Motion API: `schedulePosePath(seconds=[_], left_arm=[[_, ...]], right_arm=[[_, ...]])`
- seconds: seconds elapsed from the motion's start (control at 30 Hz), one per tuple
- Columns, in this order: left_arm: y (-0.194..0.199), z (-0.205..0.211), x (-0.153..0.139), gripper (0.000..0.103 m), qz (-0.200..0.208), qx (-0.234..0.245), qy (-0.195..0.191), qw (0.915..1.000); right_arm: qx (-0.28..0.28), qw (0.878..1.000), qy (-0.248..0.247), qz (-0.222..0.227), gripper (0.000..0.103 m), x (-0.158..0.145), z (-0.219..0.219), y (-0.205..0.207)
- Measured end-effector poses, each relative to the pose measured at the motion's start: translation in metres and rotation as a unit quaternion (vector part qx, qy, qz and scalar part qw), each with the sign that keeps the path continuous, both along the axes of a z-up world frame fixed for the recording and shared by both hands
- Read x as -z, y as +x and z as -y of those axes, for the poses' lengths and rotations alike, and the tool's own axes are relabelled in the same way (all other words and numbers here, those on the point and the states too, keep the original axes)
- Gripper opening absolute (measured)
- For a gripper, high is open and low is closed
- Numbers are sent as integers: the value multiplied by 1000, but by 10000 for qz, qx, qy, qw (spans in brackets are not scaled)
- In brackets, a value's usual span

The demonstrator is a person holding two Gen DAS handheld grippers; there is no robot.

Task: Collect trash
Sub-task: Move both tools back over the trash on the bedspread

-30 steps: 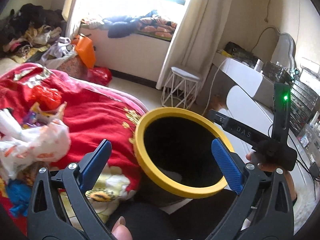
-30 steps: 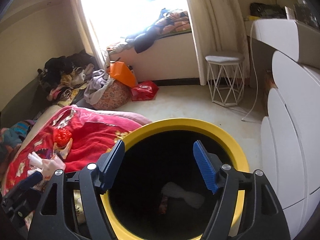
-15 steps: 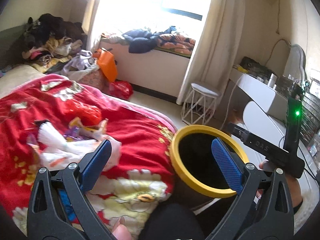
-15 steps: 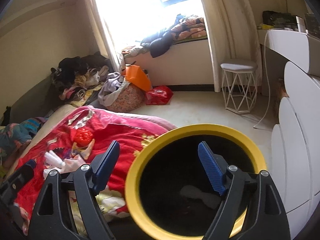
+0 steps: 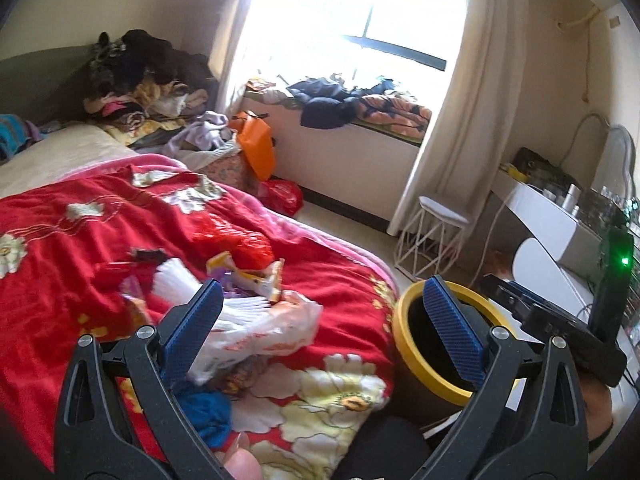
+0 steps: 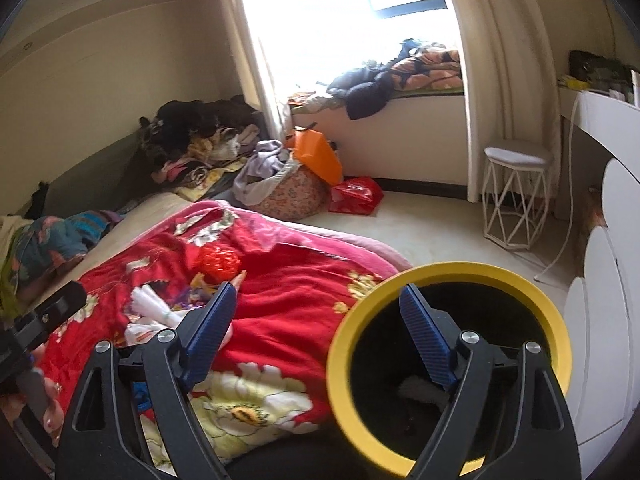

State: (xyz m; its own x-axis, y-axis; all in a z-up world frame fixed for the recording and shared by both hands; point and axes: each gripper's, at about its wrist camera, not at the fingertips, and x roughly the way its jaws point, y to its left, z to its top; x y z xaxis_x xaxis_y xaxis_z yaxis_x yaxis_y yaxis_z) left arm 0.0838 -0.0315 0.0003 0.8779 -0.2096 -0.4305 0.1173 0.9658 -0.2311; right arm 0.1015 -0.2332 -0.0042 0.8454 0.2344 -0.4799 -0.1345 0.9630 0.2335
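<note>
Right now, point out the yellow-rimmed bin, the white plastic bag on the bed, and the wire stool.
yellow-rimmed bin [image 6: 516, 274]: right wrist view, far rim.
white plastic bag [image 5: 280, 326]: left wrist view, crumpled middle.
wire stool [image 6: 516, 158]: right wrist view, seat top.

The left gripper [image 5: 320, 318] points a little downward. Its two blue jaws stand wide apart with nothing between them. A fingertip [image 5: 242, 463] shows at the bottom, under the black arms. The right gripper [image 6: 316, 324] also points a little downward. Its jaws have just been opening and now stand wide, with nothing held between them.
</note>
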Motion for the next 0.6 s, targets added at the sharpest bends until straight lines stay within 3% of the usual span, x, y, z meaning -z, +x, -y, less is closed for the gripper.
schedulePosePath(seconds=[0.6], left_arm=[[-22, -77, 2, 92, 22, -726, 12, 9974]], right_arm=[[-927, 9951, -335, 26, 83, -8, -91, 4]])
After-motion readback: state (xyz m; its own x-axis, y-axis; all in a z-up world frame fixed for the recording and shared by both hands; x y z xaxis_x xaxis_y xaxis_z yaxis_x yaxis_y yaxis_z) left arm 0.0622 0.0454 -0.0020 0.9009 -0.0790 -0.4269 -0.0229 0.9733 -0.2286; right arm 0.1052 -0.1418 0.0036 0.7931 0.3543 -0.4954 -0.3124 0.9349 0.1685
